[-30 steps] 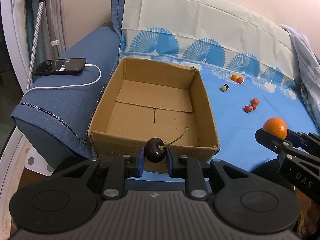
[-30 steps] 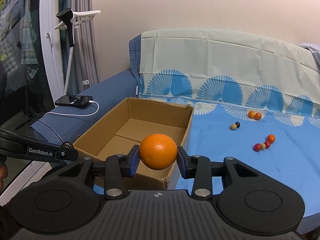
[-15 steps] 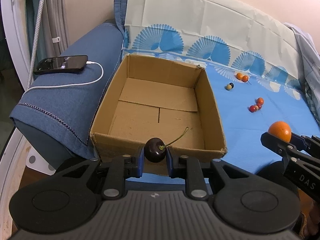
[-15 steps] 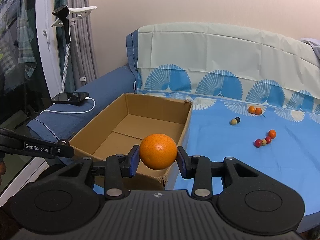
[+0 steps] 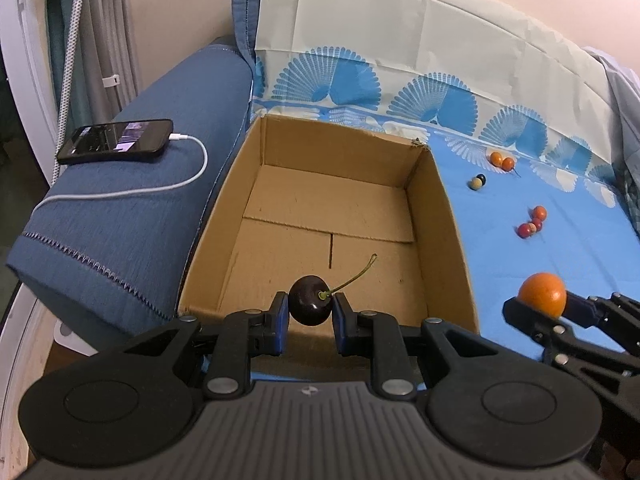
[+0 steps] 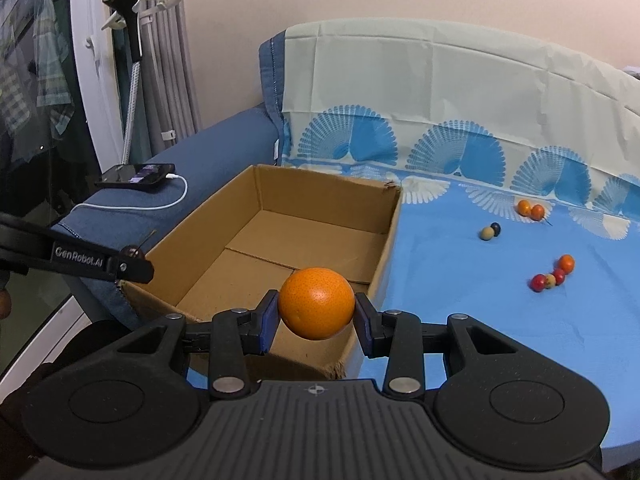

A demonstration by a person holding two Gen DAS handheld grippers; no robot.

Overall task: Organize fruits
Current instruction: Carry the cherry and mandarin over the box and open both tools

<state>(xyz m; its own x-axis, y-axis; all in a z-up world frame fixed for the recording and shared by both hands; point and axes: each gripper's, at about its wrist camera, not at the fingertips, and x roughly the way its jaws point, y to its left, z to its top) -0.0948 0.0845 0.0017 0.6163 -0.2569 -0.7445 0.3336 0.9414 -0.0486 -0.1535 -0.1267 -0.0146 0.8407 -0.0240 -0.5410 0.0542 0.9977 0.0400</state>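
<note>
- Currently the left hand-held gripper (image 5: 310,312) is clamped on a dark cherry (image 5: 310,306), which hangs at the near wall of the cardboard box (image 5: 436,216), its green stem pointing over the box floor.
- The right hand-held gripper (image 6: 316,318) squeezes an orange (image 6: 317,303) between its blue pads, also at the box's near wall, toward the corner that borders the blue sheet (image 6: 460,300).
- No fruit lies in the box; several small fruits (image 6: 550,274) lie loose on the sheet, well apart from the box on its right.
- Risk, as a judgement: neither fruit looks fully past the near wall, so letting go now could drop it on the rim or outside the box.
- The round cherry is pinched across a small contact patch; a jolt could make it squirt out, and harder pressure could bruise it.
- The orange could bounce or roll on the bare cardboard if released from high up.
- With both grippers close at the same wall, they could knock each other or nudge the light box.
- A phone (image 5: 116,140) with its cable sits on the sofa arm left of the box, clear of the fruit.
</note>
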